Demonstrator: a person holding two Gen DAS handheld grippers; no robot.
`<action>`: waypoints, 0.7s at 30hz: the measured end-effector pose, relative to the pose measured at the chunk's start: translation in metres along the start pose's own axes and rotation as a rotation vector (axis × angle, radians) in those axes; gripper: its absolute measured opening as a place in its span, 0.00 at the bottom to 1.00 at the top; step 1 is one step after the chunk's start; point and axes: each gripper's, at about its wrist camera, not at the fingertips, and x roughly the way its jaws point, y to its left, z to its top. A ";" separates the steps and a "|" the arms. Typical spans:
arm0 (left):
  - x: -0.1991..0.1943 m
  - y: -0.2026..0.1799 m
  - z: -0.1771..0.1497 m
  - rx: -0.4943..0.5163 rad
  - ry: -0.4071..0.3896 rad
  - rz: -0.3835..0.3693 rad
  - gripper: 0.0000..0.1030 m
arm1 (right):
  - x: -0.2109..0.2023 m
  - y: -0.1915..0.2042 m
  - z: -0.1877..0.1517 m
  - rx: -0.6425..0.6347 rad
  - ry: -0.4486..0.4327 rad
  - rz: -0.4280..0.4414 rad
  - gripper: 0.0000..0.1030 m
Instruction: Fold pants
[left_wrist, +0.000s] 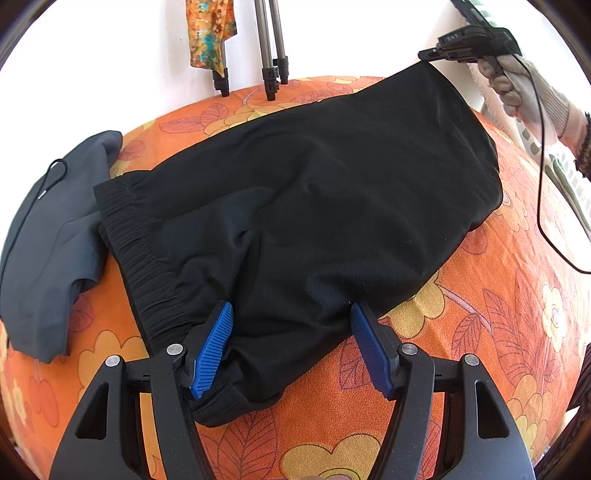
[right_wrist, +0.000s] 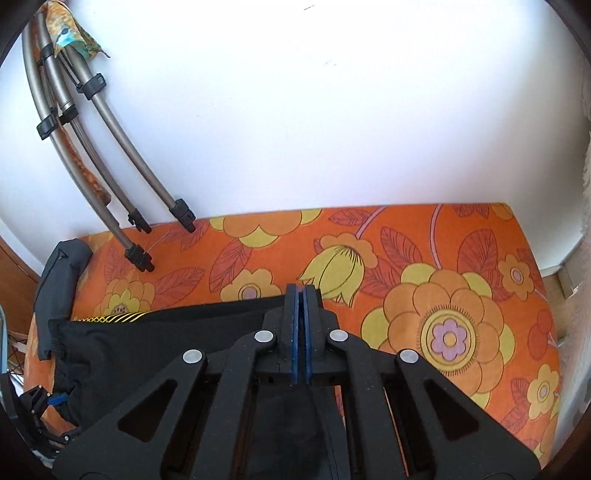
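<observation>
Two grippers work on the black pants (left_wrist: 306, 206), which lie across the orange flowered bed cover (left_wrist: 480, 332). The right gripper (left_wrist: 430, 55) has its jaws pressed together on the far leg end and holds it above the cover – a thin pinch, so the cloth may slip out. The left gripper (left_wrist: 291, 332) stands spread over the near edge, pinching nothing, so the pants may drag.

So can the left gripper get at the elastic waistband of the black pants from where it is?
Probably yes. The left gripper is open over the black pants, and the waistband lies uncovered just beside its fingers. The grey garment only touches the waistband's far end.
</observation>
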 end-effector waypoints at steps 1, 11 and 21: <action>0.000 0.000 0.000 -0.001 0.001 0.000 0.65 | 0.010 0.006 0.006 -0.023 0.006 -0.023 0.02; -0.008 0.007 0.004 -0.028 -0.003 -0.030 0.65 | 0.074 0.011 -0.005 -0.154 0.133 -0.231 0.02; -0.045 0.052 0.049 -0.016 -0.142 0.157 0.65 | 0.019 -0.002 -0.002 -0.121 0.036 -0.115 0.34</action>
